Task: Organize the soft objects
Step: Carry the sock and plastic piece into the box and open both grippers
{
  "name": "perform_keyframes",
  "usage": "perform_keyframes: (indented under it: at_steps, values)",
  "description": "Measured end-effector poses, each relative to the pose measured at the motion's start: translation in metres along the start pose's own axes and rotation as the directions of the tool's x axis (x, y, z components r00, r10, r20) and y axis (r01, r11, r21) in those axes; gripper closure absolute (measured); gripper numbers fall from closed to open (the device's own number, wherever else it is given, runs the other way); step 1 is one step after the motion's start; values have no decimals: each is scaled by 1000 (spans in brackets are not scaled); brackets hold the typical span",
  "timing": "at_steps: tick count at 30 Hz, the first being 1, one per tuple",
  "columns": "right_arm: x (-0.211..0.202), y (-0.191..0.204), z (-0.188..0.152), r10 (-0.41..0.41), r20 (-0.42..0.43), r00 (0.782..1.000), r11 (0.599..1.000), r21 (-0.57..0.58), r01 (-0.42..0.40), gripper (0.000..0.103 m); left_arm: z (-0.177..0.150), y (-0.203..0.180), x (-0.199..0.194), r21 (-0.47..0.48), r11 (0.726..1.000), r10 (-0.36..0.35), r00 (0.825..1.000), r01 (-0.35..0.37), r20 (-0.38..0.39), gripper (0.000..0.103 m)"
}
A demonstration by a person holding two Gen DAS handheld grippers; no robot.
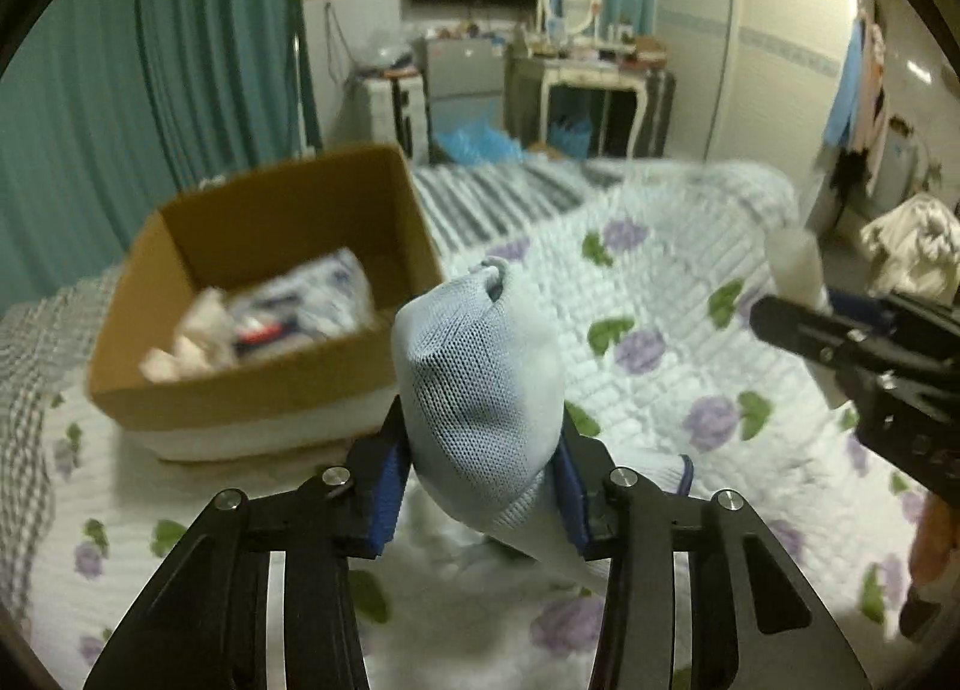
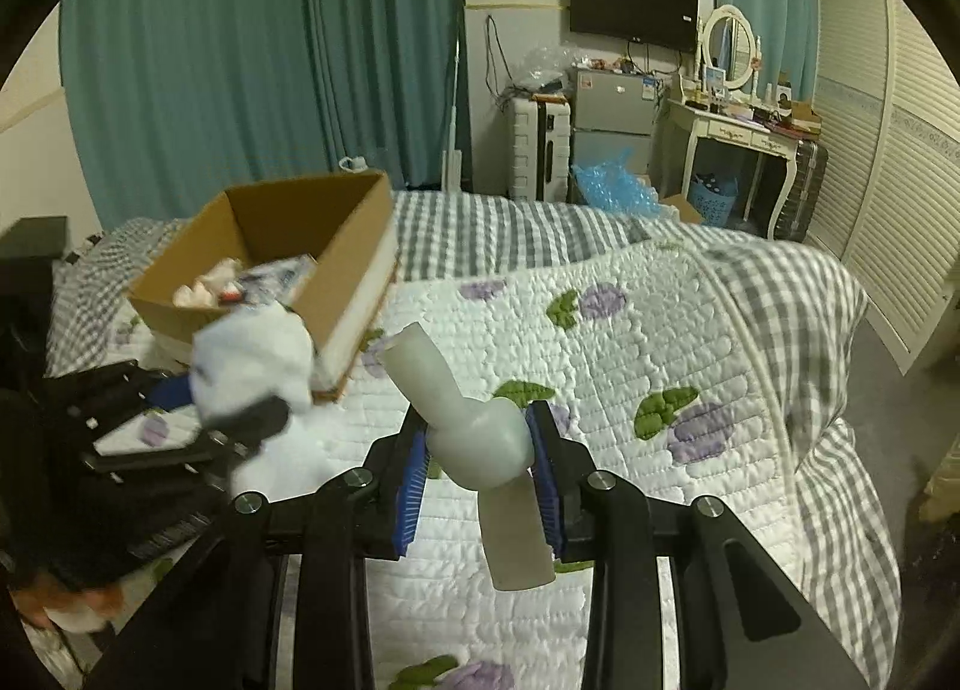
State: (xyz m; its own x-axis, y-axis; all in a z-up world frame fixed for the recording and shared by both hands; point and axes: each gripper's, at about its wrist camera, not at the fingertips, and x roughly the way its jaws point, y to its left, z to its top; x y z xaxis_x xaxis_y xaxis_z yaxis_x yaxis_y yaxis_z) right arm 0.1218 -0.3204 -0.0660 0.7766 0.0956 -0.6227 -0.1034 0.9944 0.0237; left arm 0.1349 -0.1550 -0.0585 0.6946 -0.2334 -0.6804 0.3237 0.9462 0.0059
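My left gripper [image 1: 480,468] is shut on a light blue sock [image 1: 474,378] and holds it above the bed, just right of an open cardboard box [image 1: 264,390]. The box holds several soft items, white and blurred. In the right wrist view the same sock [image 2: 252,366] shows blurred in front of the box [image 2: 354,294]. My right gripper [image 2: 480,462] is shut on a pale grey-white sock [image 2: 474,432], held above the quilt. The right gripper also shows in the left wrist view [image 1: 780,324], with its sock [image 1: 795,264] sticking up.
The bed has a white quilt with purple flowers [image 2: 600,366] over a grey checked blanket [image 2: 798,294]. Teal curtains [image 2: 240,60] hang behind the box. A suitcase, small fridge and dressing table [image 2: 732,132] stand beyond the bed's far end.
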Motion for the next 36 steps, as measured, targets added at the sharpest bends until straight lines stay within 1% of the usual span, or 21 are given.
perform_keyframes:
  at_steps: [3, 6, 9, 12, 15, 17, 20, 23, 25, 27, 30, 34, 35, 36]
  values:
    - [-19, 9, 9, 3, 21, 1000, 1000, -8, -2, 72, 9, 14, -30, 14, 1000, 12, 999, -12, 32, 61]
    - [-31, 22, 19, 16, 38, 999, 1000, -19, -16, 72, 18, 31, -53, 5, 1000, 15, 998, -15, 58, 61]
    - [-42, 40, 31, 35, 57, 998, 999, -43, -32, 72, 27, 50, -63, -7, 1000, 23, 997, -22, 78, 61]
    - [-45, 59, 44, 68, 72, 995, 996, -64, -63, 72, 36, 61, -59, 0, 999, 45, 995, -45, 88, 61]
    - [-39, 78, 62, 108, 86, 990, 992, -79, -101, 72, 46, 80, -50, 8, 997, 71, 994, -72, 87, 61]
    - [-28, 92, 77, 152, 90, 984, 986, -79, -145, 72, 50, 92, -43, 11, 996, 87, 993, -88, 85, 61]
    - [-4, 108, 97, 189, 81, 979, 980, -84, -182, 72, 58, 108, -20, -1, 994, 105, 992, -105, 70, 61]
    - [30, 121, 114, 216, 66, 974, 975, -76, -211, 72, 63, 126, 11, -7, 995, 100, 994, -99, 45, 61]
    - [58, 127, 124, 237, 46, 971, 971, -54, -234, 71, 66, 136, 29, 7, 994, 106, 994, -106, 40, 60]
    - [88, 133, 132, 240, 17, 971, 970, -36, -239, 71, 69, 145, 47, 19, 994, 111, 993, -111, 34, 56]
    - [126, 138, 138, 242, -17, 970, 970, -12, -242, 69, 72, 155, 67, 30, 993, 111, 993, -112, 32, 54]
    - [158, 135, 142, 221, -35, 975, 975, 31, -219, 65, 73, 155, 81, 63, 986, 151, 988, -153, 30, 50]
    - [162, 133, 144, 224, -32, 974, 974, 38, -223, 58, 72, 156, 82, 61, 985, 157, 987, -159, 35, 47]
    - [165, 132, 144, 219, -28, 975, 975, 43, -218, 39, 72, 156, 81, 56, 984, 167, 985, -169, 39, 39]
